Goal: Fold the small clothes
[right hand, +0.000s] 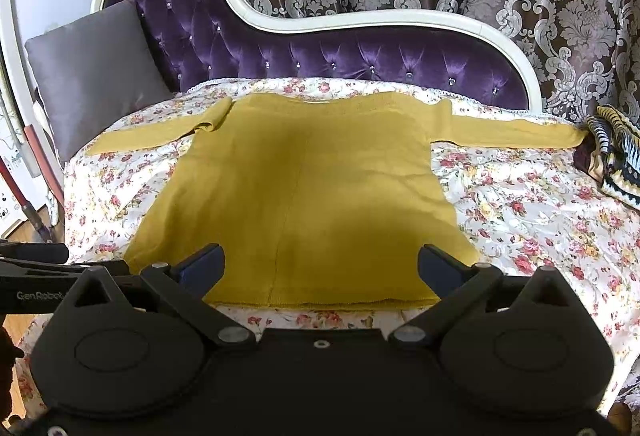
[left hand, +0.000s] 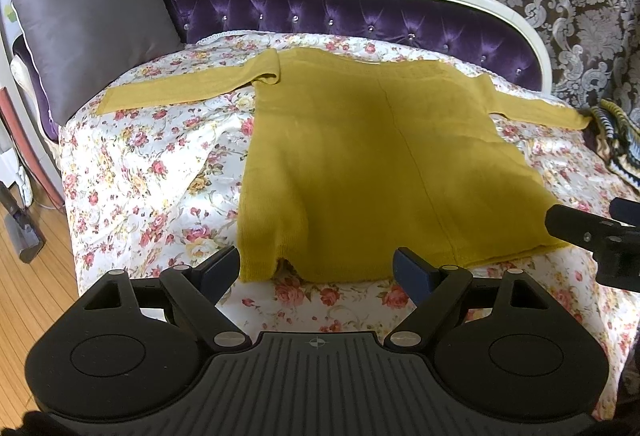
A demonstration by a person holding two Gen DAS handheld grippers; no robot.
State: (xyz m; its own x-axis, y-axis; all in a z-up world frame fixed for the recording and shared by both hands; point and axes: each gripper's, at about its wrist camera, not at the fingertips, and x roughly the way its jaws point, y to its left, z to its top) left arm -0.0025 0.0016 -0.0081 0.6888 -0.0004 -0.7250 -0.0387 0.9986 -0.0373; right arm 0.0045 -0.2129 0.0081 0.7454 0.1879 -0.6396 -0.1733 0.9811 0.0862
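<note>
Left hand-held gripper [left hand: 316, 264] wide apart, empty; right hand-held gripper [right hand: 320, 262] likewise.

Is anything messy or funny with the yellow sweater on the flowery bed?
Mostly no. The yellow sweater lies flat on the flowery cover, sleeves spread out. One small thing: its bottom edge is bumped up near the left corner, so it isn't quite smooth. Nothing looks torn or spilled.

Both views bright, soft indoor light. A broad dark shadow lies across the middle of the mustard sweater [left hand: 360, 156]. Sheen on the purple tufted backrest [right hand: 320, 52]. Strong fisheye bending at edges; corners vignetted black. Slight softness overall, no motion blur.
</note>
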